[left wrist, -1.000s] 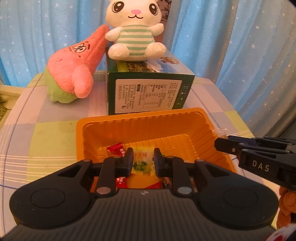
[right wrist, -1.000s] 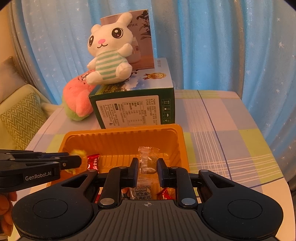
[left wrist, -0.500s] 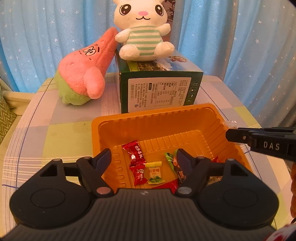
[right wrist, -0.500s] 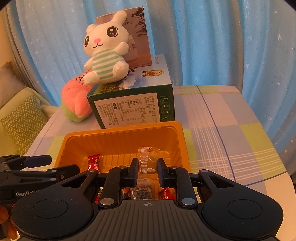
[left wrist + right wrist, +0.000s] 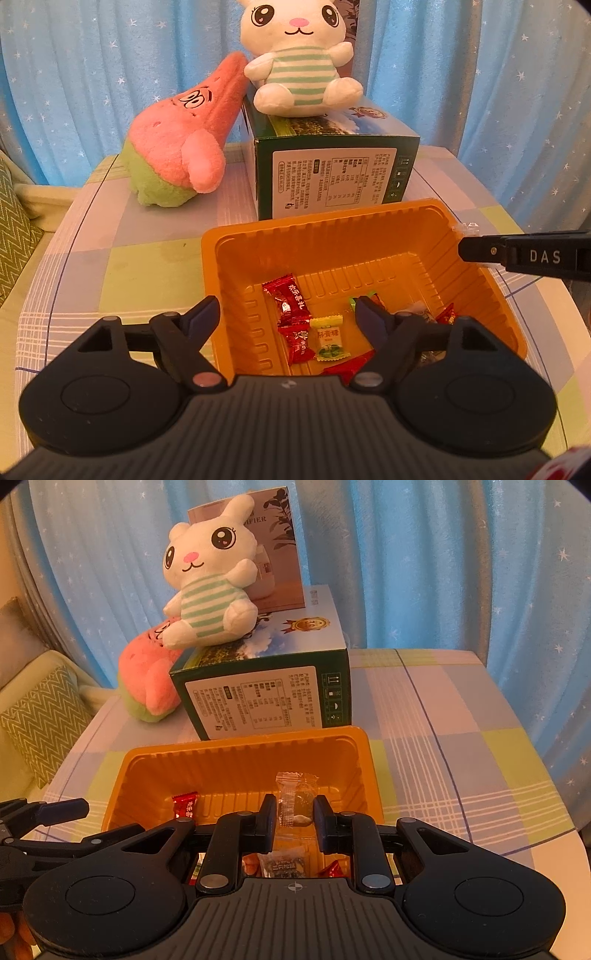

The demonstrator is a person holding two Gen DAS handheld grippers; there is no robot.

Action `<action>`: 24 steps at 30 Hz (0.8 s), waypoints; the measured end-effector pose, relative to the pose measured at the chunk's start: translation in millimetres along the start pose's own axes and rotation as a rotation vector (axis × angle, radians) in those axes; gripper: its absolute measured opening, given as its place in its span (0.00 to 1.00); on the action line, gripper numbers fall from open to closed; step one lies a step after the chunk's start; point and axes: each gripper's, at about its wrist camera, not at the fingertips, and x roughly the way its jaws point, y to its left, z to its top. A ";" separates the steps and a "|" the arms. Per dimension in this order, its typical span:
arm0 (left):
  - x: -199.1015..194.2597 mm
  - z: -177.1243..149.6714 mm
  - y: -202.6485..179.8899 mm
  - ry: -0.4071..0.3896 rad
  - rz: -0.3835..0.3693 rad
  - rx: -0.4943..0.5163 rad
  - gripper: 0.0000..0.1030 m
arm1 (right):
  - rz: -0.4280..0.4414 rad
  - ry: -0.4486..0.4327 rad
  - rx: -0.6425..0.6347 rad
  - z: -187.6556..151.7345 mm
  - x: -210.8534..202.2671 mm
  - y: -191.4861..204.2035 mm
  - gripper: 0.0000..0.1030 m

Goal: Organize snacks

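One word, "DAS", printed on right gripper (image 5: 461, 249) side.

Warm, yellowish indoor light fills both views, fairly bright and even, with only soft shadows. The blue curtain (image 5: 92, 92) glows as if lit from behind. Fisheye distortion bends straight edges outward, the corners go black, and focus stays reasonably sharp throughout.

left tool (image 5: 286, 314): black, ribbed | right tool (image 5: 294, 810): black, "DAS", perhaps screws
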 end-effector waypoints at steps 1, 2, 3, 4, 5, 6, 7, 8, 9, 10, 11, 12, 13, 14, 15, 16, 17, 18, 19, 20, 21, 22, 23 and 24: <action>0.1 -0.5 0.4 -0.001 0.002 0.002 0.79 | 0.001 -0.001 -0.001 0.6 0.6 0.4 0.21; 0.1 -1.1 0.9 -0.003 0.007 0.003 0.81 | 0.006 -0.005 0.000 1.6 1.2 0.8 0.21; 0.2 -1.6 1.3 -0.004 0.012 0.004 0.84 | 0.011 -0.006 0.003 2.7 2.0 0.9 0.21; 0.0 -2.5 2.3 -0.006 0.017 0.003 0.85 | 0.019 -0.006 0.012 4.5 3.5 0.6 0.21; -0.2 -3.2 3.3 -0.007 0.019 0.000 0.90 | 0.031 -0.009 0.028 5.4 4.0 -1.1 0.22; -0.3 -3.7 4.2 -0.007 0.024 -0.003 0.94 | 0.039 -0.012 0.046 6.5 4.2 -3.1 0.32; -0.6 -4.3 5.1 -0.009 0.027 -0.006 0.94 | 0.042 -0.015 0.060 6.8 3.7 -4.9 0.42; -1.3 -4.8 6.0 -0.010 0.027 -0.007 0.95 | 0.046 -0.026 0.074 7.0 2.0 -6.8 0.56; -1.3 -5.0 6.5 -0.010 0.030 -0.009 0.96 | 0.049 -0.038 0.082 6.6 0.0 -8.4 0.57; -1.5 -5.4 7.0 -0.011 0.034 -0.010 0.96 | 0.047 -0.039 0.082 6.4 -0.9 -9.2 0.57; -1.8 -5.8 7.4 -0.012 0.033 -0.012 0.96 | 0.044 -0.036 0.080 5.8 -1.3 -9.9 0.57; -1.9 -6.1 7.6 -0.012 0.029 -0.014 0.97 | 0.040 -0.031 0.078 5.3 -1.3 -10.4 0.57; -2.5 -6.4 7.5 -0.011 0.026 -0.016 0.97 | 0.035 -0.028 0.077 4.4 -1.7 -11.0 0.57; -3.3 -6.6 6.9 -0.012 0.025 -0.014 0.97 | 0.030 -0.024 0.076 3.6 -2.3 -11.7 0.57; -4.2 -7.0 5.9 -0.013 0.025 -0.012 0.97 | 0.024 -0.021 0.076 2.9 -3.1 -12.3 0.57; -4.9 -7.3 5.0 -0.014 0.026 -0.010 0.97 | 0.020 -0.017 0.076 2.3 -3.7 -12.5 0.57; -5.8 -7.7 4.3 -0.013 0.025 -0.009 0.97 | 0.020 -0.015 0.076 1.9 -4.6 -12.7 0.57; -6.9 -8.1 3.8 -0.013 0.025 -0.009 0.97 | 0.019 -0.016 0.076 1.1 -6.3 -13.0 0.57; -8.1 -8.4 3.3 -0.013 0.026 -0.009 0.98 | 0.017 -0.017 0.074 0.6 -8.2 -12.9 0.57; -9.8 -8.9 3.3 -0.015 0.026 -0.009 0.98 | 0.015 -0.017 0.072 0.3 -10.2 -12.6 0.57; -11.7 -9.1 3.4 -0.016 0.025 -0.011 0.99 | 0.014 -0.015 0.070 -0.1 -12.4 -12.4 0.57; -13.9 -9.3 3.5 -0.016 0.025 -0.013 0.99 | 0.014 -0.012 0.067 -0.5 -14.6 -12.0 0.57; -16.5 -9.5 3.4 -0.018 0.026 -0.016 0.99 | 0.012 -0.010 0.064 -0.8 -17.0 -11.5 0.57; -19.5 -9.9 3.2 -0.021 0.025 -0.018 0.99 | 0.009 -0.010 0.060 -1.3 -20.2 -10.9 0.57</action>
